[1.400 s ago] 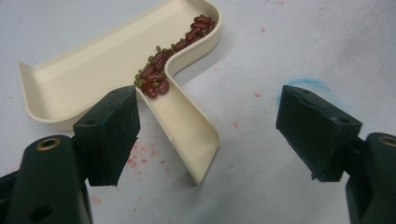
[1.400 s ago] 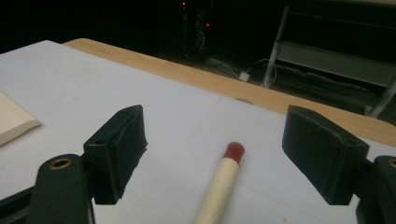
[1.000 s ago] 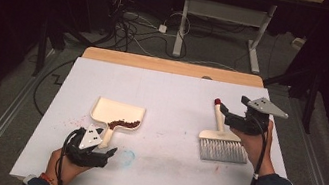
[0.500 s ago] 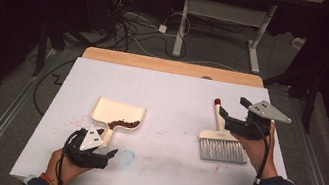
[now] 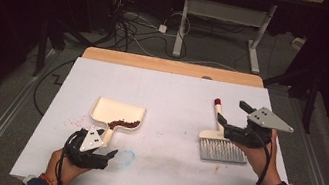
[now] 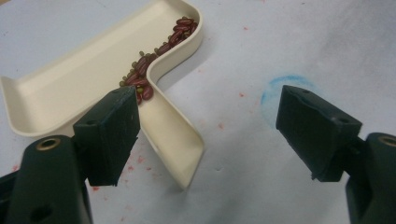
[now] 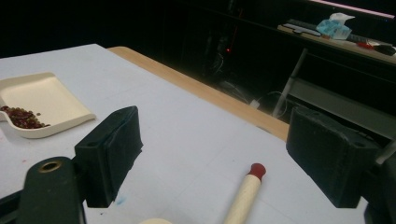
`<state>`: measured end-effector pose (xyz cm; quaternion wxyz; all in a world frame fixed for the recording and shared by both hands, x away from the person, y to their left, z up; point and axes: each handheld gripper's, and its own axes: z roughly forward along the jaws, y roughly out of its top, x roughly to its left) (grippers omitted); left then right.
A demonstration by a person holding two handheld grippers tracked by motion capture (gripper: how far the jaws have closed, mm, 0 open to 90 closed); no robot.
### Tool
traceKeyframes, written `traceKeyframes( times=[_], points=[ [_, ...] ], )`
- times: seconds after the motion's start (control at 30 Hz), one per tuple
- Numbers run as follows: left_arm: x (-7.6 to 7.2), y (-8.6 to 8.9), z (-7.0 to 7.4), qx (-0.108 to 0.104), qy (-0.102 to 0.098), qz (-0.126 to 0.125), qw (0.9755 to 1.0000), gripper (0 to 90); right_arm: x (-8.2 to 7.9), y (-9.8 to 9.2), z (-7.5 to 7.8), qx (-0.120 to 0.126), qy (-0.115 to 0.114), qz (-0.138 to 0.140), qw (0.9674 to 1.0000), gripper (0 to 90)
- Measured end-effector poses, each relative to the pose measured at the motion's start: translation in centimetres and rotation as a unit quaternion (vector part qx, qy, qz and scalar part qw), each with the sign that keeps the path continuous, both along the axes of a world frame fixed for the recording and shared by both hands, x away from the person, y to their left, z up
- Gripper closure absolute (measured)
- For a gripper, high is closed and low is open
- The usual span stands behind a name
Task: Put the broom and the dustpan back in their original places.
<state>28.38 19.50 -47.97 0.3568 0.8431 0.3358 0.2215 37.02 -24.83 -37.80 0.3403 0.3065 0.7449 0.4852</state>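
Left hand-held gripper gapes wide over the cream dustpan's handle — red beans heaped inside.

You're wearing a dark blue sleeve on your right arm; your left gripper and right gripper are showing black jaws, grey three-cornered plates (brass-ringed holes too) and black cables.

A white-covered table with a bare wooden far edge is filling the middle of the high view, carrying a cream dustpan with red beans left of centre, a cream hand brush at right, and a faint blue smudge near the bottom.
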Motion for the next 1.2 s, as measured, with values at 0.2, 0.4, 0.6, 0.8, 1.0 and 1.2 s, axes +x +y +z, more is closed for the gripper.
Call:
traceKeyframes(
  times=[0.2, 0.4, 0.6, 0.8, 1.0, 1.2],
  points=[
    [0.0, 0.0, 0.0, -0.003, -0.001, -0.002, 1.0000, 21.5, -0.7, -0.1, -0.1, -0.007, -0.007, 0.004, 0.9999, 18.2],
    [0.0, 0.0, 0.0, -0.001, -0.001, -0.002, 1.0000, 21.5, -1.3, -0.3, -0.4, -0.015, -0.010, 0.003, 0.9998, 18.0],
    [-0.1, 0.1, 0.1, -0.001, -0.008, -0.001, 1.0000, 21.5, -2.0, -0.7, -0.6, -0.013, -0.017, 0.006, 0.9997, 18.0],
    [-0.1, 0.0, 0.1, 0.000, -0.006, -0.002, 1.0000, 21.5, -2.8, -0.9, -0.8, -0.019, -0.018, 0.009, 0.9996, 18.0],
    [-0.1, 0.0, 0.1, 0.001, -0.006, -0.002, 1.0000, 21.5, -3.6, -1.3, -1.1, -0.023, -0.020, 0.011, 0.9995, 18.0],
    [-0.1, 0.0, 0.1, 0.003, -0.006, -0.004, 1.0000, 21.5, -4.2, -1.6, -1.7, -0.030, -0.021, 0.015, 0.9992, 17.9]
  ],
)
